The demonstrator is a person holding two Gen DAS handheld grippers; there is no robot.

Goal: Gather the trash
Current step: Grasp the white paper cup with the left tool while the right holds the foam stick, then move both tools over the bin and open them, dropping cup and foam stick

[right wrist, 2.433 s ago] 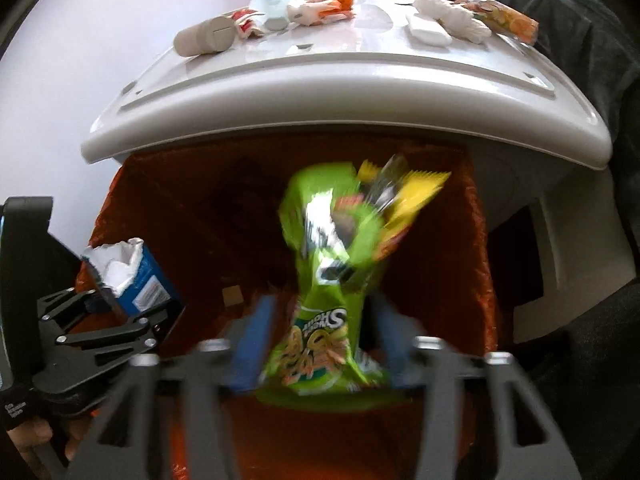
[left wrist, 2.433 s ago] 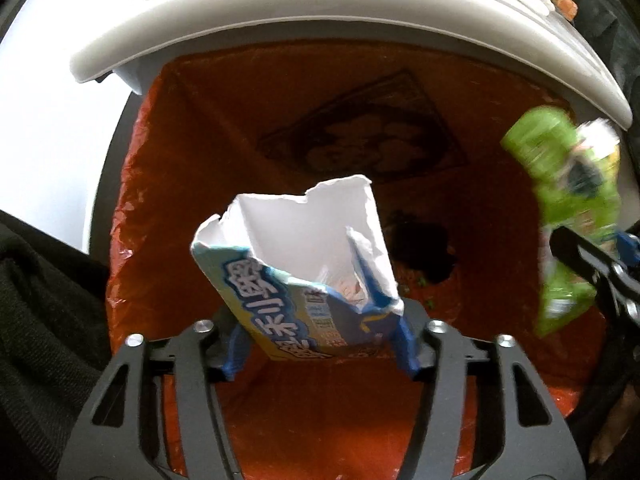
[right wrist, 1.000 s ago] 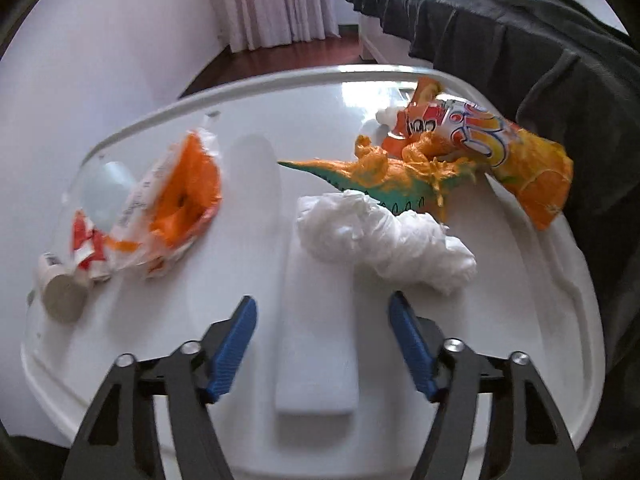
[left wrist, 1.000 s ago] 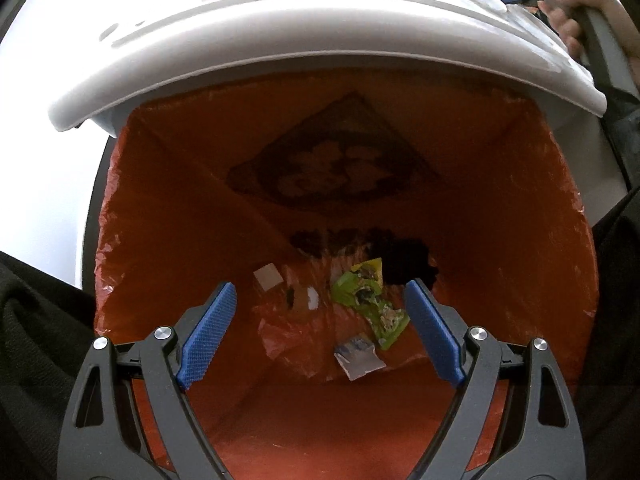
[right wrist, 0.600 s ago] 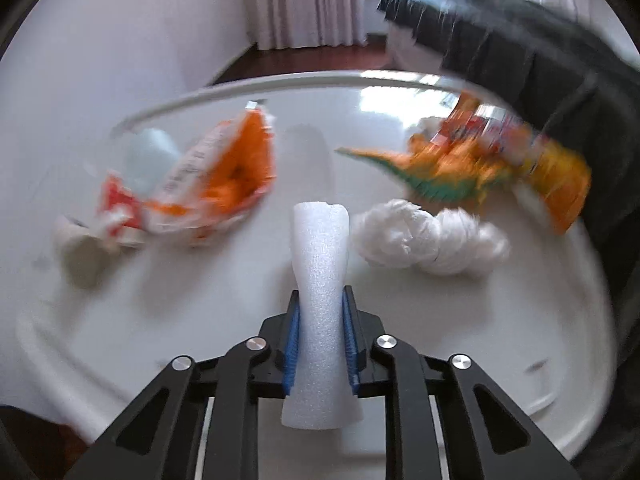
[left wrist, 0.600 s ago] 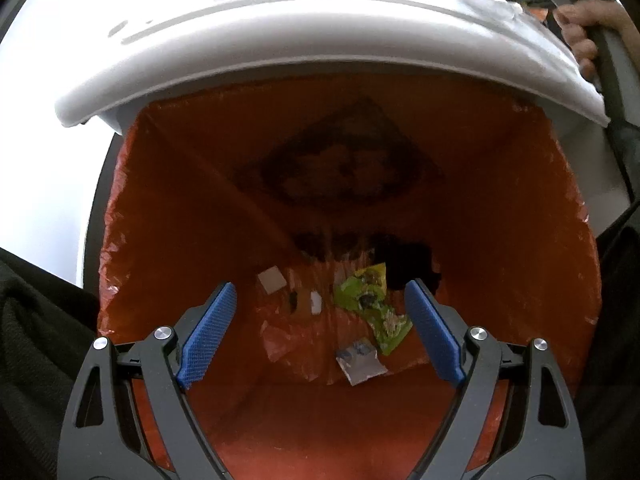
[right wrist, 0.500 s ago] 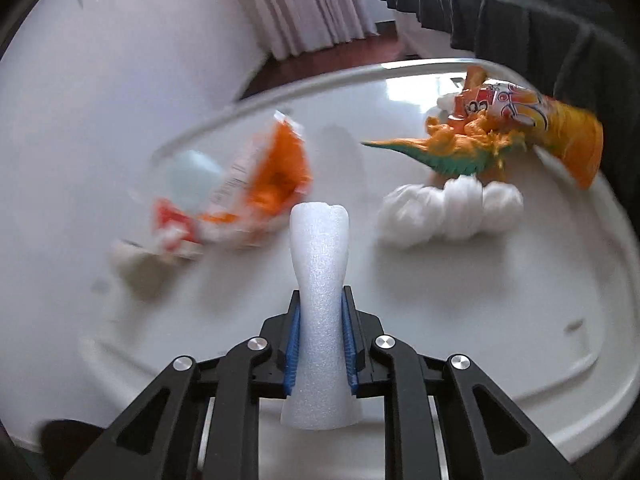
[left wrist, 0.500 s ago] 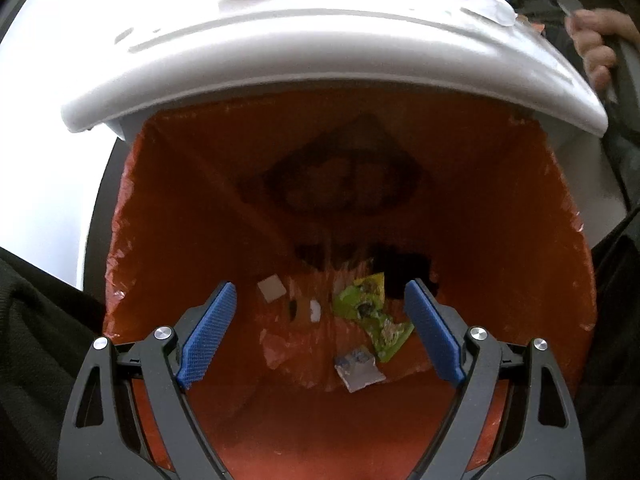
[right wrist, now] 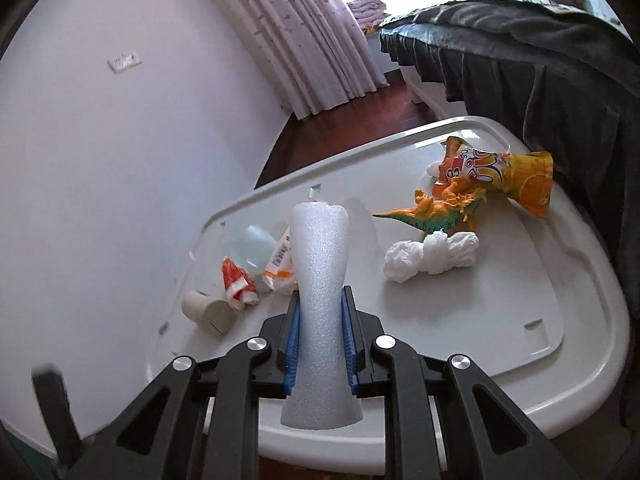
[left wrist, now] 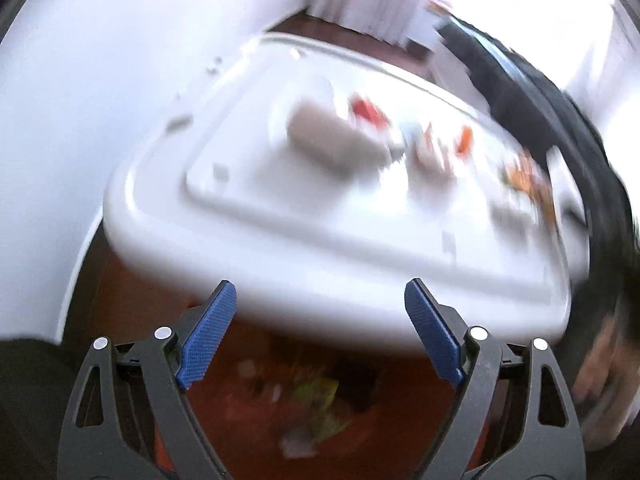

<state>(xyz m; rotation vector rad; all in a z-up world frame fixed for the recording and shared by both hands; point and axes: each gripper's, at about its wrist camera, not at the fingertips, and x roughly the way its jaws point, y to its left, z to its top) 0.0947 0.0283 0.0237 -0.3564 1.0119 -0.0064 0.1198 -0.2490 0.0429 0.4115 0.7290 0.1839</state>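
My right gripper point(right wrist: 320, 340) is shut on a white foam strip point(right wrist: 320, 280) and holds it upright above the white lid point(right wrist: 520, 280). On the lid lie a crumpled white tissue point(right wrist: 432, 256), an orange toy dinosaur point(right wrist: 436, 212), an orange snack bag point(right wrist: 508, 176), a red-white wrapper point(right wrist: 238, 280), an orange-white packet point(right wrist: 278, 264) and a grey cardboard tube point(right wrist: 208, 312). My left gripper point(left wrist: 320, 340) is open and empty over the orange-lined bin point(left wrist: 280, 420), at the lid's front edge point(left wrist: 320, 280). That view is blurred.
A dark blanket covers the bed point(right wrist: 540, 60) to the right of the lid. A white wall point(right wrist: 120, 140) stands on the left, with curtains point(right wrist: 304, 40) and a wooden floor behind. Dropped trash lies at the bin's bottom point(left wrist: 316, 400).
My left gripper has swung up from looking into the bin toward the lid top. My right gripper has lifted the foam strip higher and pulled back from the lid.
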